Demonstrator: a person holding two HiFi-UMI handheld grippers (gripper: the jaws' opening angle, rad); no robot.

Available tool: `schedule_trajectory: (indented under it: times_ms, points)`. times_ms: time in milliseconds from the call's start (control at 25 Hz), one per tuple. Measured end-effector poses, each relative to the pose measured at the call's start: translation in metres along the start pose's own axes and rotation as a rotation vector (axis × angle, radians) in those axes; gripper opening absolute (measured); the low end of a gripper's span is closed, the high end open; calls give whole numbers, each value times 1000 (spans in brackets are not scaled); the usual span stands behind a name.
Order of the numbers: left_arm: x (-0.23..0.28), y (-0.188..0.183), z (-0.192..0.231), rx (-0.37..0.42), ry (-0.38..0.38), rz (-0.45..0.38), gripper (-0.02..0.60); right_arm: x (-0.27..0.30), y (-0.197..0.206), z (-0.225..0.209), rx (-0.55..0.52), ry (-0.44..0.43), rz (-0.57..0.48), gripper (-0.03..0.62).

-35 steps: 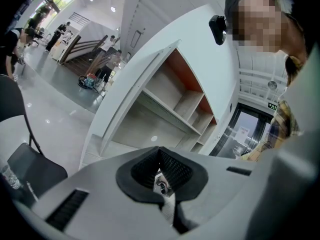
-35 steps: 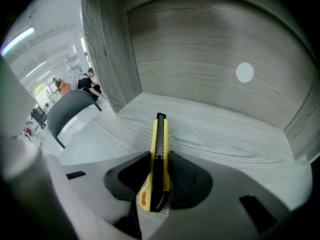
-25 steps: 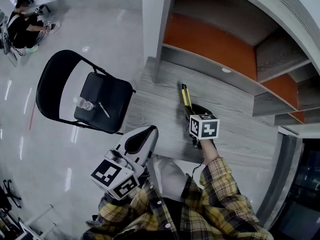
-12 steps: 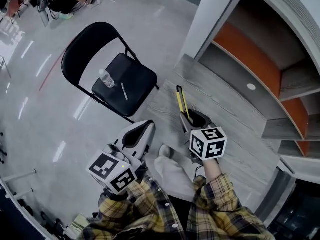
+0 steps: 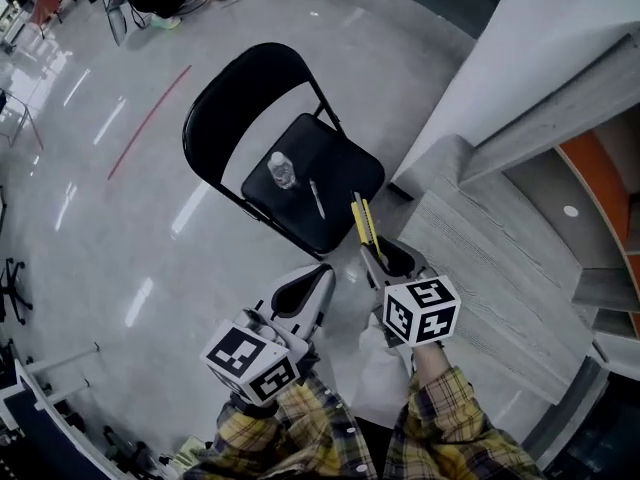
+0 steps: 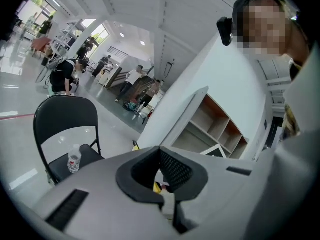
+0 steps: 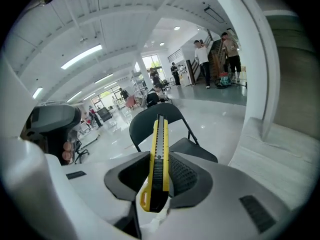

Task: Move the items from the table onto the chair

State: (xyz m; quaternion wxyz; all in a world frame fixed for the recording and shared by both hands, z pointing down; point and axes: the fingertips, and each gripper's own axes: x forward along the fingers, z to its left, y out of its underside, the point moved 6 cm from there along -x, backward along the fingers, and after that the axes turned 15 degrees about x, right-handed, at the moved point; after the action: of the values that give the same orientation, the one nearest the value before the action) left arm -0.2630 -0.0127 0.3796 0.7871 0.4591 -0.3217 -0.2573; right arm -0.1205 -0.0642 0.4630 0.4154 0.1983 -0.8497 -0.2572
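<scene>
Only head view shows pen [image 5: 316,198] beside bottle [image 5: 282,171] on chair [image 5: 345,168].

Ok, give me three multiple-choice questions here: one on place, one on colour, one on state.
1. Where does the water bottle stand? A) on the chair seat B) on the table C) on the floor
2. What colour is the utility knife? A) red B) yellow C) blue
3. What state is the right gripper in? A) open, empty B) shut on the bottle C) shut on the utility knife
Answers: 1 A, it stands upright on the black seat beside the pen; 2 B, its body is yellow; 3 C, its pads clamp the knife.
</scene>
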Motion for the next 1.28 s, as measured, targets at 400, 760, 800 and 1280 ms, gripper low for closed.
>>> schedule_trajectory:
  times_ms: [400, 760, 800, 1280]
  points:
    - [-20, 20, 123, 5, 26, 83, 0, 136, 10, 25, 155, 94, -98, 126]
    - [3, 83, 165, -45, 115, 172, 0, 246, 57, -57, 171, 257, -32, 126]
    - [4, 90, 168, -49, 123, 182, 0, 258, 65, -67, 163, 274, -17, 126]
    - [22, 146, 221, -161, 68, 215, 0, 370, 119, -158, 170, 405, 144, 126]
